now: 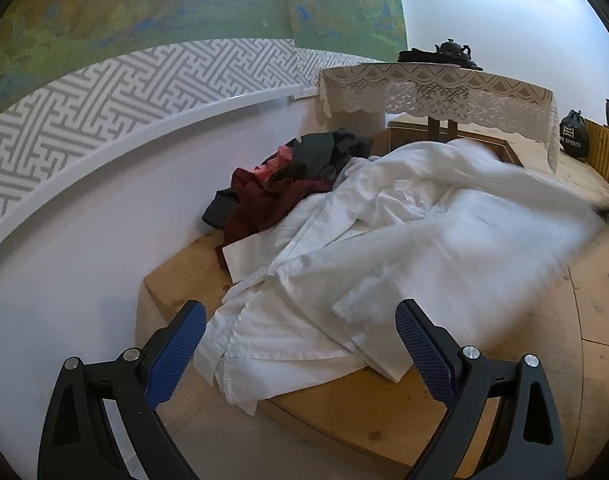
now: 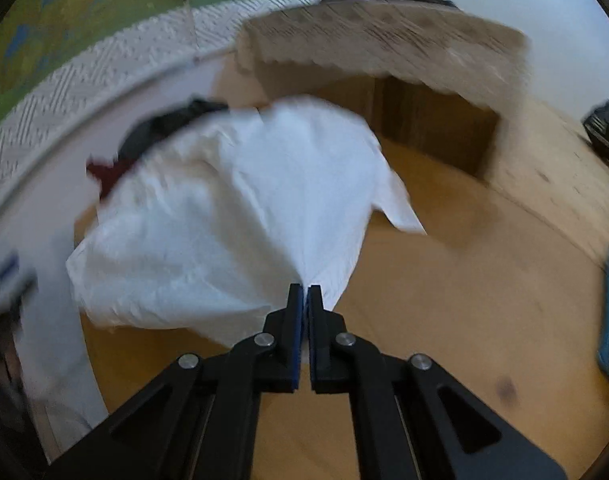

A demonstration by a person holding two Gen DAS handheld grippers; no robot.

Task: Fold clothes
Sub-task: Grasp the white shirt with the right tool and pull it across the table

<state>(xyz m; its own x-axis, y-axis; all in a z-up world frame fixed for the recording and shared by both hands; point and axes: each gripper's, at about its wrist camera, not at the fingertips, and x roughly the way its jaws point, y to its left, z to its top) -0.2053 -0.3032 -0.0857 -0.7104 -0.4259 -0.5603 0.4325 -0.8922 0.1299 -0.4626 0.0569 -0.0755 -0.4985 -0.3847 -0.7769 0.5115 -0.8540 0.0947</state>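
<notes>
Wooden platform (image 1: 384,412) under white garment (image 1: 384,240), right claw (image 2: 305,292) pinching its edge, left claw (image 1: 300,320) spread, empty.

Soft, even indoor light fills both views, with no hard glare and only faint shadows under the white cloth (image 1: 384,248) along the wooden platform (image 1: 344,412) edge. The left wrist view is mostly sharp, though the cloth smears into blur toward its right edge. The right wrist view is blurred nearly throughout: the cloth (image 2: 224,208), the lace-covered table (image 2: 384,36) and the wall pattern are streaked, while the right gripper (image 2: 306,292) stays crisp. Fisheye distortion bends the wall rail and platform edges, and dark vignetting fills the corners.
</notes>
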